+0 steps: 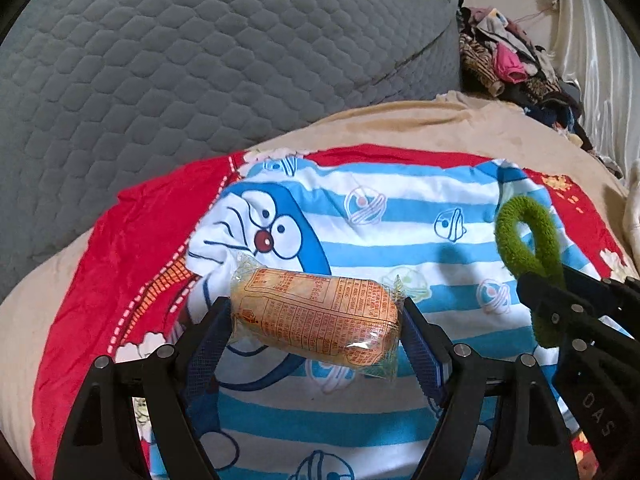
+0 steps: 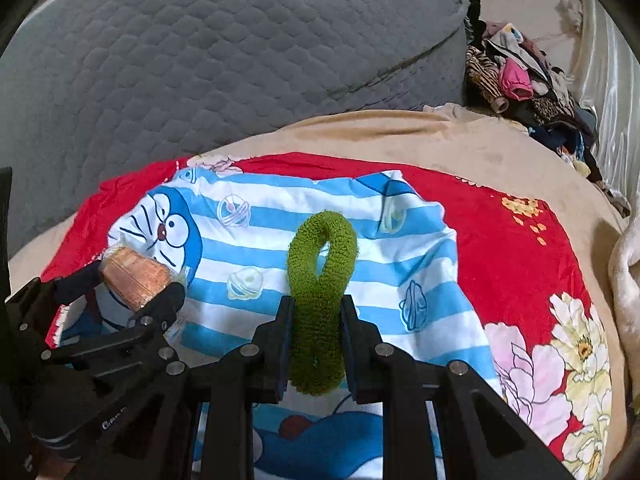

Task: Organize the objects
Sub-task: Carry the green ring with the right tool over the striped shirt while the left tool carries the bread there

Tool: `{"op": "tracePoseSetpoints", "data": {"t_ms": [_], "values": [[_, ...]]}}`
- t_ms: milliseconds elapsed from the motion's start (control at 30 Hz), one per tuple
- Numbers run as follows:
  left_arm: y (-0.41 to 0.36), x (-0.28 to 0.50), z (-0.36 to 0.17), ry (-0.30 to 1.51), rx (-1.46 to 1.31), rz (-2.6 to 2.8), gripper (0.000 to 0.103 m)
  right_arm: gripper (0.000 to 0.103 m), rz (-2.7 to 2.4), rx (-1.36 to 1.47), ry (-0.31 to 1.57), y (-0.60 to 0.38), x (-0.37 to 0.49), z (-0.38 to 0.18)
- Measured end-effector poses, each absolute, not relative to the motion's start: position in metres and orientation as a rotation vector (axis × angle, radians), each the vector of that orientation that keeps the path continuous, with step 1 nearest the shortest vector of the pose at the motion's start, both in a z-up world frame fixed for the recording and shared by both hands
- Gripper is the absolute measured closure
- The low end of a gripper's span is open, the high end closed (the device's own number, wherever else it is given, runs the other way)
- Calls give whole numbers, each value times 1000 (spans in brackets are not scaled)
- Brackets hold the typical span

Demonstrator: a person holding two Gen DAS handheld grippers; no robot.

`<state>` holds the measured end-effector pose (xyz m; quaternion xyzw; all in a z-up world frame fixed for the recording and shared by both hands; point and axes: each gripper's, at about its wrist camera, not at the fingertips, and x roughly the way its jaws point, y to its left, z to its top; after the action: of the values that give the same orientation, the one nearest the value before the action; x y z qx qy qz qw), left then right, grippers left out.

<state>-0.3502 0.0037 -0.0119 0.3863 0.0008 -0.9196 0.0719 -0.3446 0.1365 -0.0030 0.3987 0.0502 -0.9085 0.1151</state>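
My left gripper [image 1: 316,312] is shut on a wrapped snack bar [image 1: 316,320], an orange-printed clear packet held crosswise above the striped cartoon cloth [image 1: 400,208]. It also shows in the right wrist view [image 2: 134,276], at the left, in the left gripper [image 2: 136,292]. My right gripper [image 2: 316,312] is shut on a green fuzzy hair tie [image 2: 320,280], squeezed into a loop that sticks up past the fingertips. The hair tie also shows at the right of the left wrist view [image 1: 532,240], held by the right gripper [image 1: 548,292].
The blue-and-white cartoon cloth lies on a red floral blanket [image 2: 520,264] over a beige bed cover [image 2: 400,132]. A large grey quilted cushion [image 2: 220,60] stands behind. A pile of clothes [image 2: 520,80] sits at the back right by a white curtain [image 2: 612,92].
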Motion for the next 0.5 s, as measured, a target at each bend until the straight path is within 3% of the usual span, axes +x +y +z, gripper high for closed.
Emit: {"op": "tracePoseSetpoints", "data": {"t_ms": [500], "values": [[3, -364, -23, -20, 1179, -2743, 20, 81, -2612, 1273, 216, 125, -363, -28]]}}
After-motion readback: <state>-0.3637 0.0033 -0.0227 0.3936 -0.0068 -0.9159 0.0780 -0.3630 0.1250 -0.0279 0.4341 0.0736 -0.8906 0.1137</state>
